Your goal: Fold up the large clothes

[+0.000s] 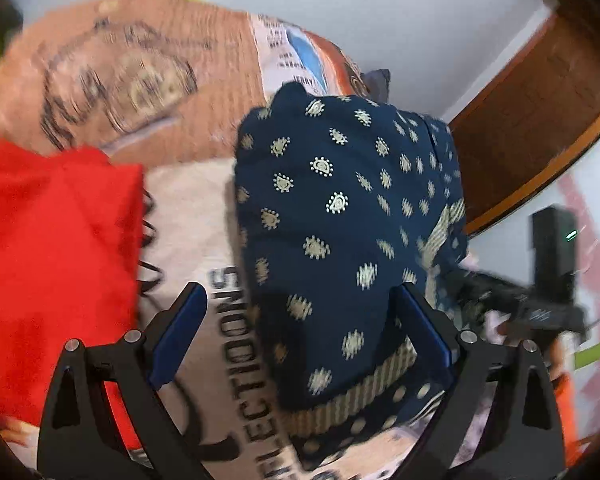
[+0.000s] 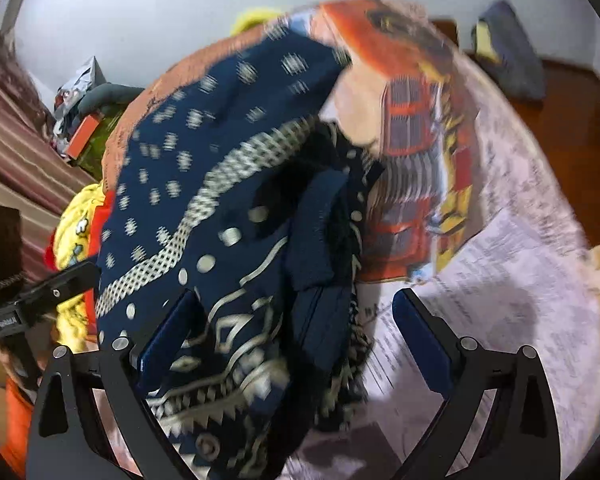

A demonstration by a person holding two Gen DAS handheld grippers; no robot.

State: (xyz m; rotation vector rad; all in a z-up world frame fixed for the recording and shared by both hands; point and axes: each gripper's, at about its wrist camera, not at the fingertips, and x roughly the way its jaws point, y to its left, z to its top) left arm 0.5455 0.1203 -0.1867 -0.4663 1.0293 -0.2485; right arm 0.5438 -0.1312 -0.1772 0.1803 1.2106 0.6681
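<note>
A navy garment [image 1: 340, 208] with cream paisley dots and a patterned border lies bunched on a printed bedsheet [image 1: 140, 92]. My left gripper [image 1: 300, 288] is open wide. The garment's near end lies between its blue fingers and touches the right one. In the right wrist view the same garment [image 2: 204, 208] is heaped with its border folds showing. My right gripper [image 2: 296, 296] is also open wide, with the bunched cloth against its left finger and bare sheet by its right finger. Each view shows the other gripper's black body at its edge.
A red cloth [image 1: 52, 260] lies left of the garment, and a yellow printed cloth [image 2: 76, 240] is beside it. A wooden bed frame [image 1: 540, 100] runs along a white wall. A grey pillow [image 2: 508, 48] sits at the far corner. Striped fabric [image 2: 16, 152] and clutter lie off the bed.
</note>
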